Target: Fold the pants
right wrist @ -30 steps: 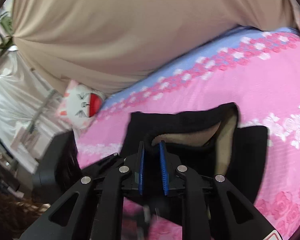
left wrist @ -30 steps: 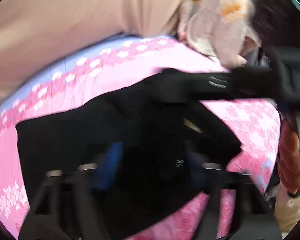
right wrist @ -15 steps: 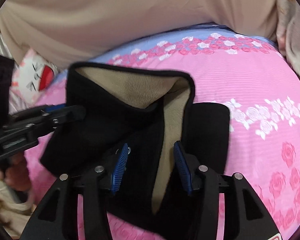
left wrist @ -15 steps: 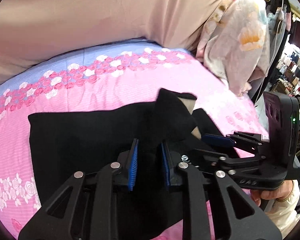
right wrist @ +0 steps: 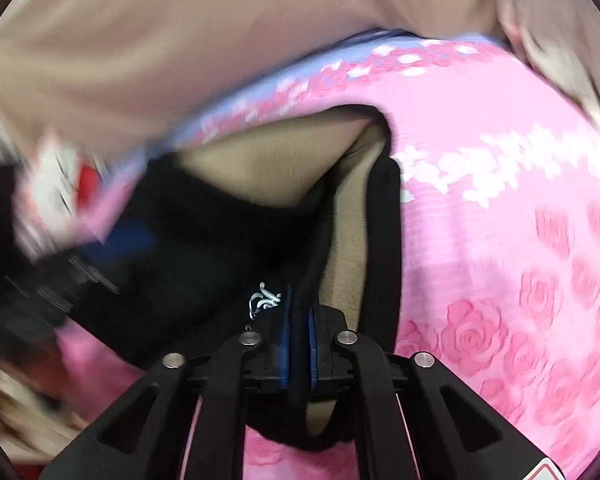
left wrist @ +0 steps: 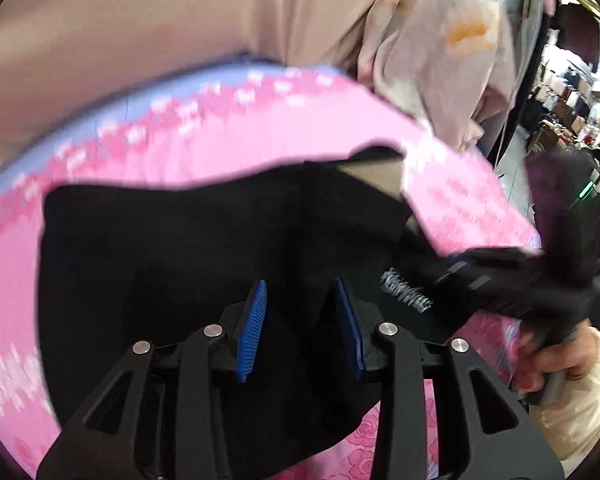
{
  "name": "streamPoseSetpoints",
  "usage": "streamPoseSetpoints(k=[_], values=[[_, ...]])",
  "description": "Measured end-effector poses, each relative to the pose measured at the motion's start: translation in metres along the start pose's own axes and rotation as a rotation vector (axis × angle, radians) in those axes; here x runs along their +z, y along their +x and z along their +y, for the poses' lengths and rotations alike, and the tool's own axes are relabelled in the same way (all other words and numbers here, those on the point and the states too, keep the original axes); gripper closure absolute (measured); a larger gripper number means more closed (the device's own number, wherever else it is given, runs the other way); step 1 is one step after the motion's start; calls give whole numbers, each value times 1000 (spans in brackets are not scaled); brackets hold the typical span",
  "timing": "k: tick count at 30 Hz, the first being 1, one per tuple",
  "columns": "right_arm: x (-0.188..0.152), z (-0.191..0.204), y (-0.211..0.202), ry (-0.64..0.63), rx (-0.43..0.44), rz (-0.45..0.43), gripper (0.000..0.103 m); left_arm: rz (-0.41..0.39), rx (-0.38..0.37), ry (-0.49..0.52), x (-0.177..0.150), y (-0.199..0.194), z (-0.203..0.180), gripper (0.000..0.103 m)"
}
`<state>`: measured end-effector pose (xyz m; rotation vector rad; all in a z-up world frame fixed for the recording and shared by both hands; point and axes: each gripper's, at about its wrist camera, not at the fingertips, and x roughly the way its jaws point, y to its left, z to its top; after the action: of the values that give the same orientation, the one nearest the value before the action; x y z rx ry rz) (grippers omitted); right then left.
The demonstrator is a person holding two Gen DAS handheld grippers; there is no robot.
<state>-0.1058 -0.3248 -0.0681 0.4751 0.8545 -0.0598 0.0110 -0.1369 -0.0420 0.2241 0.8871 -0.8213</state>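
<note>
The right tool [right wrist: 298, 336] has its blue pads pressed together on a black edge of the pants [right wrist: 220, 232], just beside a small white logo [right wrist: 263, 300]; past the pinch the waistband gapes and shows a tan fleece lining [right wrist: 268, 160]; the left tool [left wrist: 300, 320] stands spread, its blue pads [left wrist: 252, 328] apart over the dark cloth with nothing between them; the pants [left wrist: 180, 260] lie across a pink bed sheet [left wrist: 280, 136] printed with roses; a floral pillow [left wrist: 440, 52] sits at the far corner and a beige curtain [left wrist: 140, 20] hangs behind; everything is blurred.
</note>
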Motion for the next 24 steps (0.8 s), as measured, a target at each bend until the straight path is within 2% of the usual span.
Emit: streamPoseSetpoints(k=[2, 3, 4, 5, 7, 9, 10, 12, 14, 15, 17, 19, 21, 23, 24], values=[[3, 0, -19, 16, -18, -43, 85, -34, -28, -19, -3, -17, 4, 69], [4, 1, -34, -1, -55, -94, 77, -63, -39, -25, -3, -28, 6, 64], [6, 0, -42, -6, -69, -111, 75, -101, -44, -37, -2, -42, 11, 57], [9, -3, -49, 7, -67, -127, 75, -127, -40, -51, -2, -53, 16, 38], [18, -11, -56, 40, -46, -149, 75, -195, 8, -98, 0, -76, 33, 26], [29, -15, -58, 67, -27, -179, 75, -219, 92, -122, 2, -82, 48, 26], [34, -13, -58, 63, -22, -183, 73, -201, 165, -135, 4, -76, 56, 26], [47, -12, -49, 49, -11, -184, 73, -155, 263, -164, 7, -58, 73, 26], [51, -7, -32, 23, -21, -138, 73, -90, 301, -218, 6, -33, 93, 27], [51, -8, -19, 4, -59, -95, 72, -63, 316, -240, 4, -25, 100, 27], [45, -5, -4, -16, -96, -44, 72, -40, 322, -274, -5, -16, 111, 25], [36, -6, -7, -6, -55, -59, 72, -41, 337, -276, -13, -15, 117, 24], [28, -17, -26, 54, -10, -134, 72, -42, 375, -258, -18, -16, 117, 20], [23, -31, -39, 115, -12, -176, 70, -44, 393, -272, -26, -15, 124, 16], [21, -37, -40, 127, -42, -164, 69, -43, 379, -293, -29, -15, 129, 16]])
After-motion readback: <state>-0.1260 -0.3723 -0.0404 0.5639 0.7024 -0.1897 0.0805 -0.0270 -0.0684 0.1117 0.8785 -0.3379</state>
